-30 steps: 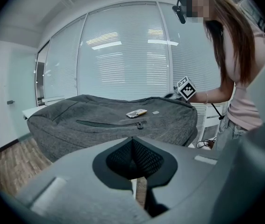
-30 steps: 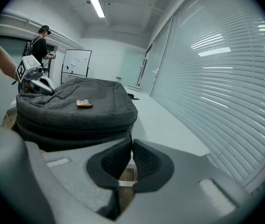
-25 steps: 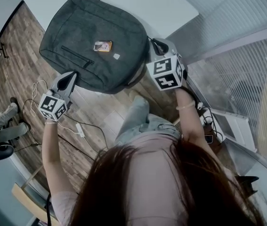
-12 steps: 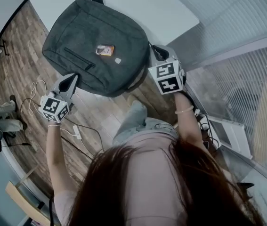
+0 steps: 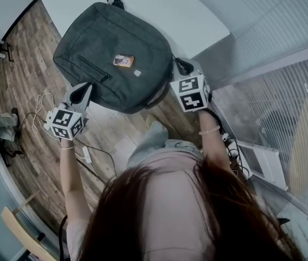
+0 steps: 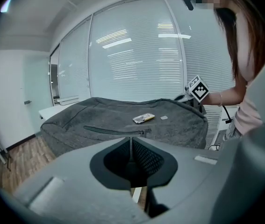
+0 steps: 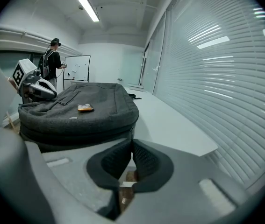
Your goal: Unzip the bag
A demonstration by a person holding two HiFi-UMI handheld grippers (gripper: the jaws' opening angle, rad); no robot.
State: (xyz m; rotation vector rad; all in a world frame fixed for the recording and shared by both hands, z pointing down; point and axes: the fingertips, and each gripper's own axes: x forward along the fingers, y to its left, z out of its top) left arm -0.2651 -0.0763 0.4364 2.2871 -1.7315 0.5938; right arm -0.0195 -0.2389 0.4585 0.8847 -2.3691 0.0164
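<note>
1. Your left gripper (image 6: 131, 140) has its jaws together on nothing, just short of the bag's near edge.
2. Your right gripper (image 7: 132, 141) is likewise closed and empty, beside the bag's right corner.
3. The bag (image 5: 113, 50) lies flat on the white table (image 5: 170, 10), overhanging its near edge.
4. The pocket zipper (image 6: 116, 130) looks fully closed and no pull is gripped, so all the unzipping remains.
</note>
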